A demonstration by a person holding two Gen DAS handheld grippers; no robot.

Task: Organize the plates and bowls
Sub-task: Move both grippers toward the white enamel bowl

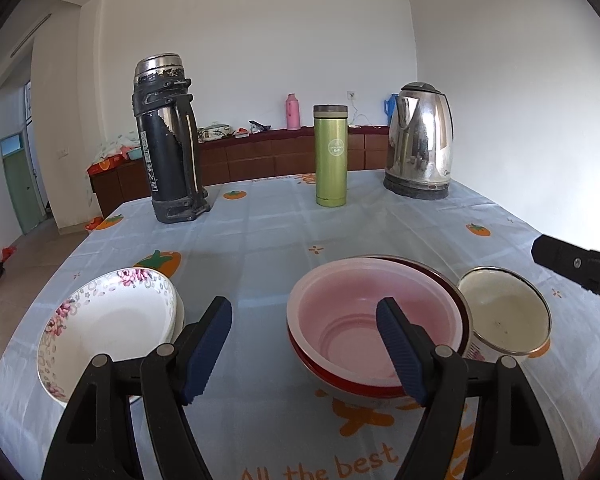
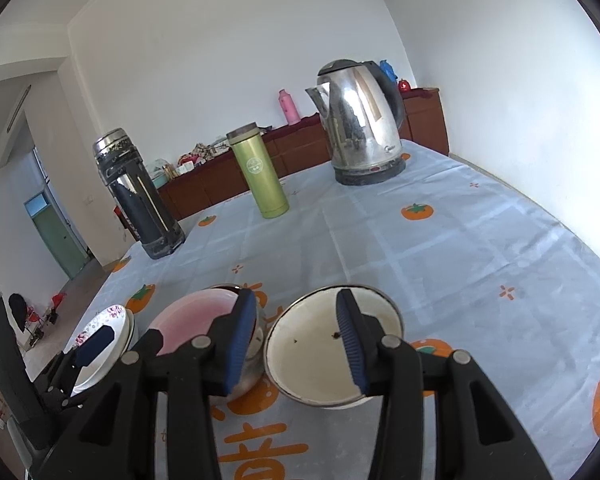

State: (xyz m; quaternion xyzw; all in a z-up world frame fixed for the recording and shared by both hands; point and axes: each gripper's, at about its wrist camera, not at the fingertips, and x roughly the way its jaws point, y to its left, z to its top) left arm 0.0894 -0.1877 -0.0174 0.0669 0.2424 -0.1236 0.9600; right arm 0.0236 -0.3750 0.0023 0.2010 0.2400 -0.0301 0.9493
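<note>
My right gripper [image 2: 296,336], jaws apart, straddles the enamel bowl [image 2: 320,356] rim beside the pink bowl [image 2: 192,320]; I should clamp squarely.

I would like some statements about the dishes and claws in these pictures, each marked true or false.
1. The pink bowl sits nested in a red dish. True.
2. The left claw grips the floral bowl. False: it is open and holds nothing.
3. The cream enamel bowl is to the right of the pink bowl. True.
4. The green flask lies on its side. False: it stands upright.
5. The right claw is shut. False: it is open.
</note>
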